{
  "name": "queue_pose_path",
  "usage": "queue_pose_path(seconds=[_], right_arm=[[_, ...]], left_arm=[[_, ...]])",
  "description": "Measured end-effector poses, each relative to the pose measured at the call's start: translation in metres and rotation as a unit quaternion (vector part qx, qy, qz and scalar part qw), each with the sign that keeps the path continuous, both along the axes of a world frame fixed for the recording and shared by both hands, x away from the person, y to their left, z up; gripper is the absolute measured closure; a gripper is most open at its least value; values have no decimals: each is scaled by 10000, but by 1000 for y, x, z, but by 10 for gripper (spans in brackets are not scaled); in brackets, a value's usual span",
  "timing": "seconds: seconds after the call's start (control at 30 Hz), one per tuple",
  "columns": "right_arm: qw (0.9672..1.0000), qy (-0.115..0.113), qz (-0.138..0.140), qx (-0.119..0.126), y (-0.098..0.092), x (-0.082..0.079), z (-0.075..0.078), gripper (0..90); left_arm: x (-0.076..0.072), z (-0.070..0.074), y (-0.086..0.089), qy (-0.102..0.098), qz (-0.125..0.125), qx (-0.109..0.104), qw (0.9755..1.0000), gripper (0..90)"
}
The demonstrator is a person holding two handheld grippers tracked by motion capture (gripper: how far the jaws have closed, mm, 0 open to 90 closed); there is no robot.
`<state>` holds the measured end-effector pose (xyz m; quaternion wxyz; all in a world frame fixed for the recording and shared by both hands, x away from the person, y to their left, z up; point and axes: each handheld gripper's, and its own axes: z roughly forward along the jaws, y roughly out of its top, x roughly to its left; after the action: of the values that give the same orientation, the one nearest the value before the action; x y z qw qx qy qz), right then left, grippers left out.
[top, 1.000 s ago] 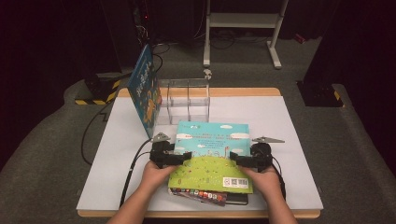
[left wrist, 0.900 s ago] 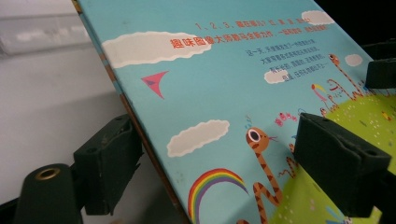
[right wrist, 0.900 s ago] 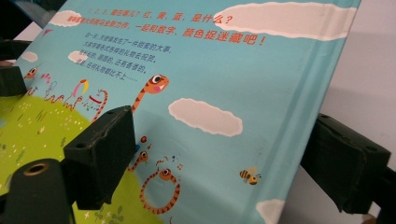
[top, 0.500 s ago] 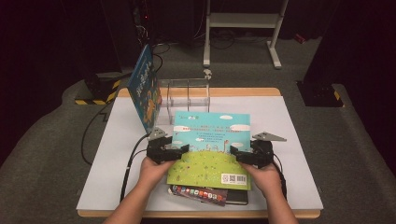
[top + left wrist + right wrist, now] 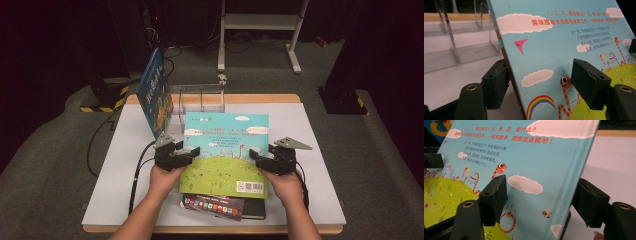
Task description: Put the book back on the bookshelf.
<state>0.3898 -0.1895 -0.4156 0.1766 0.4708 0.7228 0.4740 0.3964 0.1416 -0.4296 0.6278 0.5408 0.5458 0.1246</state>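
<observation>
– Where's the picture book [image 5: 226, 150]?
– Tilted up over the book stack [image 5: 225, 206], six o'clock on the table [image 5: 320, 130].
– Grippers?
– Left gripper [image 5: 186, 156] and right gripper [image 5: 260, 158] have been closing, clamped on its nine and three o'clock edges.

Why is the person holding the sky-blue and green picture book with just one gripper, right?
Not quite: two grippers hold the sky-blue and green picture book. The high view shows the left gripper on its left edge and the right gripper on its right edge.
</observation>
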Motion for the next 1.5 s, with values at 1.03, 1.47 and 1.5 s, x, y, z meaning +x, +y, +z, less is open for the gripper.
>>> queue_pose_path(seconds=[1.03, 1.47, 1.5], right_arm=[[9936, -1022, -325, 346, 3, -16, 38, 441], [9888, -1392, -437, 309, 9, -19, 44, 444], [9886, -1412, -439, 293, 9, -19, 45, 444]], left_arm=[[-20, 39, 5, -1134, 326, -151, 9929, 494], [-22, 43, 4, -1545, 496, -68, 9867, 501], [-21, 44, 4, -1556, 496, -51, 9866, 501]])
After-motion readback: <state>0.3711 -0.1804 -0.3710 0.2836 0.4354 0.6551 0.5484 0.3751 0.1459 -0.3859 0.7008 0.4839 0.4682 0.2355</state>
